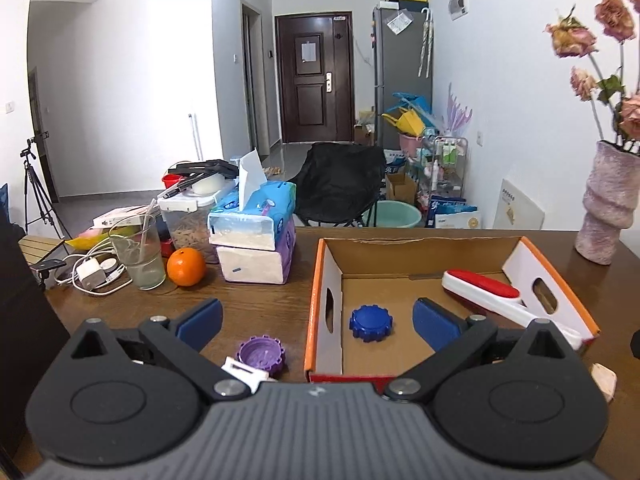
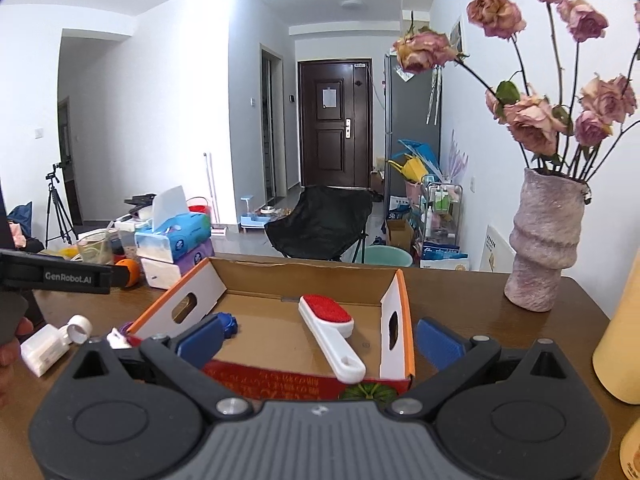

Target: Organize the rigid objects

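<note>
An open cardboard box (image 1: pixel 326 280) with orange rims sits on the brown table. Inside lie a blue gear-shaped cap (image 1: pixel 371 322) and a red-and-white lint brush (image 1: pixel 486 294). A purple gear-shaped cap (image 1: pixel 262 354) and a white block (image 1: pixel 244 372) rest on the table left of the box. My left gripper (image 1: pixel 318 322) is open, straddling the box's left wall, holding nothing. In the right wrist view the box (image 2: pixel 404 320), brush (image 2: pixel 332 328) and blue cap (image 2: pixel 228 324) show again; my right gripper (image 2: pixel 318 340) is open over the box's near edge.
Stacked tissue packs (image 1: pixel 256 240), an orange (image 1: pixel 186 266), a glass (image 1: pixel 138 256) and chargers crowd the table's left. A pink vase (image 2: pixel 542 244) with dried roses stands far right. A yellow bottle (image 2: pixel 620 344) is at the right edge. White plastic pieces (image 2: pixel 52 344) lie left.
</note>
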